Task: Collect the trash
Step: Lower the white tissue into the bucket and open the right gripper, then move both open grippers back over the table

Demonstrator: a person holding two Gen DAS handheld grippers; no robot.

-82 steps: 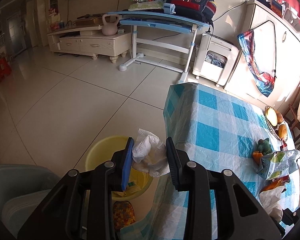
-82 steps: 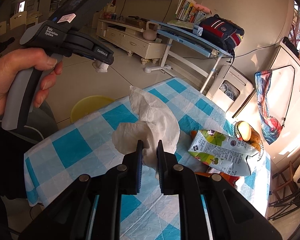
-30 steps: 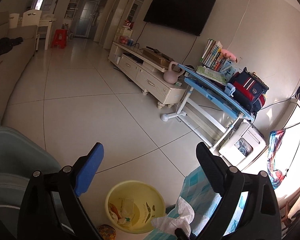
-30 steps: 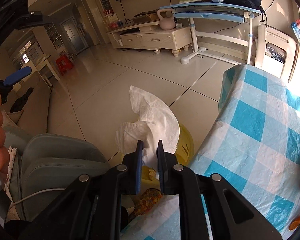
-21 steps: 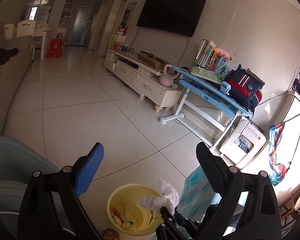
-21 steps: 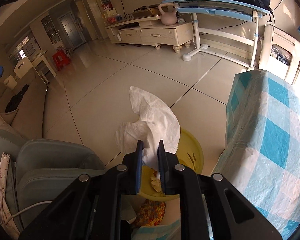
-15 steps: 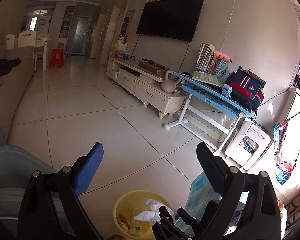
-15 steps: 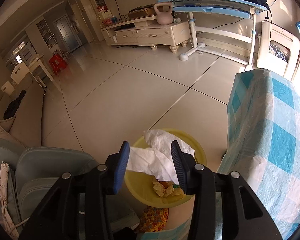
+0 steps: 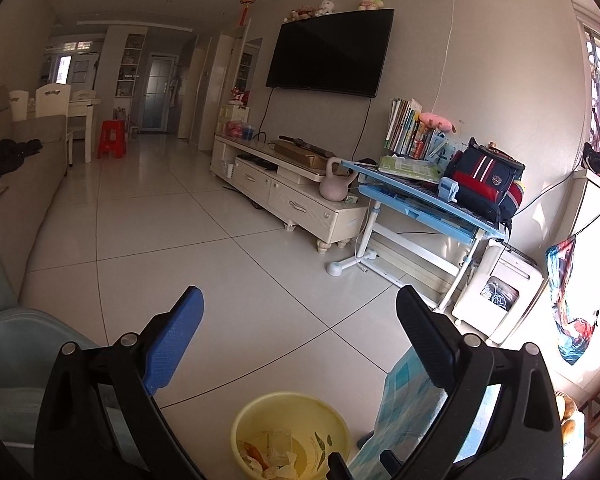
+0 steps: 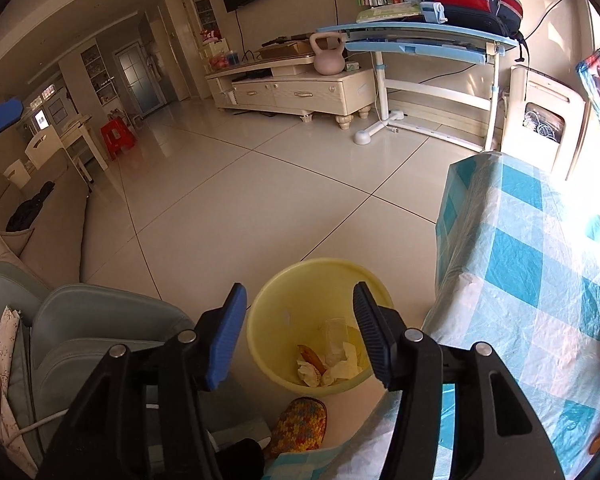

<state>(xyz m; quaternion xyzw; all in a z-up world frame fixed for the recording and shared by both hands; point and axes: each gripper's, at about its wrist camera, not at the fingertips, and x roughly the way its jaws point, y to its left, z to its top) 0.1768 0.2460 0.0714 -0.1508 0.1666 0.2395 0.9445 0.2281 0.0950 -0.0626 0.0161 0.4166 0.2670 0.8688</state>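
Observation:
A yellow plastic trash bin [image 10: 296, 292] stands on the tiled floor beside the table, with crumpled tissues and scraps [image 10: 332, 364] lying in its bottom. My right gripper [image 10: 300, 312] is open and empty, held right above the bin. My left gripper [image 9: 300, 316] is open wide and empty, higher up and aimed across the room. The bin also shows low in the left wrist view [image 9: 256, 416], with the trash [image 9: 272, 456] inside it.
The table with a blue checked cloth [image 10: 540, 264] stands to the right of the bin. A grey-green chair [image 10: 80, 332] is to its left. A knitted slipper [image 10: 300, 424] lies on the floor in front of the bin. A TV cabinet [image 9: 284, 196] and blue desk [image 9: 428, 208] stand along the far wall.
My right gripper carried the white tissue from the table over the bin, opened, and the tissue dropped in. My left gripper had let its tissue go earlier and lifted away, wide open.

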